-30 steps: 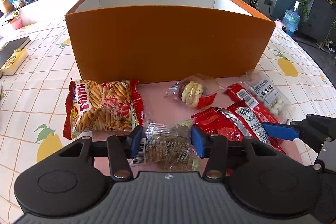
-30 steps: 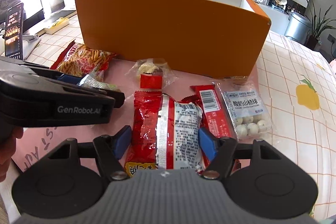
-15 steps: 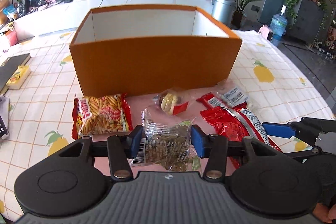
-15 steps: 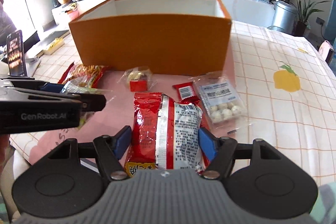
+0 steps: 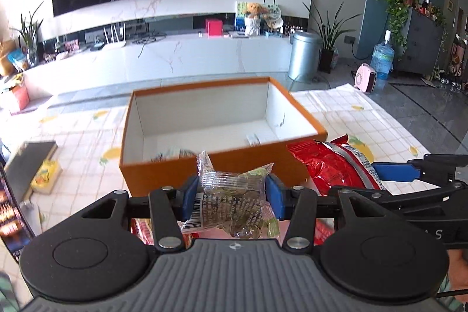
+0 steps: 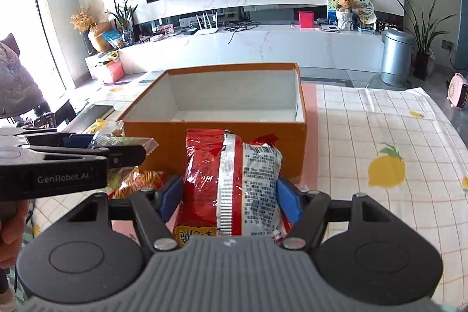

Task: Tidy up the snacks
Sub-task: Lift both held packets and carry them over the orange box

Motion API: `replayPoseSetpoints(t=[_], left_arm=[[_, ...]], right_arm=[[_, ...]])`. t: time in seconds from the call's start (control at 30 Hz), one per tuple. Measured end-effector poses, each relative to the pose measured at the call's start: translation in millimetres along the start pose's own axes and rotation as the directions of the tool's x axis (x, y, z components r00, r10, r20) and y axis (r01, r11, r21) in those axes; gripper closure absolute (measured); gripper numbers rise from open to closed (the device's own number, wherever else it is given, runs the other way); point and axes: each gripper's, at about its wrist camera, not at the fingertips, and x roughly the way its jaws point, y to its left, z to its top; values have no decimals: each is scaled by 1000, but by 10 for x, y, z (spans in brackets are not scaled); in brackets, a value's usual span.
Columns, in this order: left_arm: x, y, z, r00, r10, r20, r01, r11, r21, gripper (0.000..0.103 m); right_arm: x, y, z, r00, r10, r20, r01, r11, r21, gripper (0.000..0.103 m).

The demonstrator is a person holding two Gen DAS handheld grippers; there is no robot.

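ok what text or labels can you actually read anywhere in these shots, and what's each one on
"GenRobot.AI": white lettering on the side of the left gripper, seen from the right wrist.
Red snack bag held in the right gripper: barcode-side print and yellow characters, too small to read.
Clear snack packet in the left gripper: barcode and print, blurred.
Orange box: no lettering visible.

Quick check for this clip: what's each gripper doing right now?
Left gripper: closed on the clear snack packet.
Right gripper: closed on the red snack bag.
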Motion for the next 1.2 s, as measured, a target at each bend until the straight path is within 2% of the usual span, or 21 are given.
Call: replayPoseSetpoints(t=[0.17,0.4,0.77,0.93,1.2], left_arm=[[136,45,252,1000,14,22,-14,1000,25,47],[475,179,527,1000,30,2,-30,999,35,47],[1152,381,726,991,107,-74,-99,990,103,47],[1445,526,731,984,115,-139,-102,990,94,47],[1786,607,640,963,128,-238,-105,988,111,47]], right_arm=[[151,11,366,1000,0,24,0,1000,-23,36],[542,5,831,999,-23,36,25,998,-60,36],[1468,-15,1121,993,-96,-68,88,990,-106,36],[1869,-22,1183,986,-107,-131,93,989,-112,36],[2401,-51,1055,941,-107,-322,72,990,-120,36]])
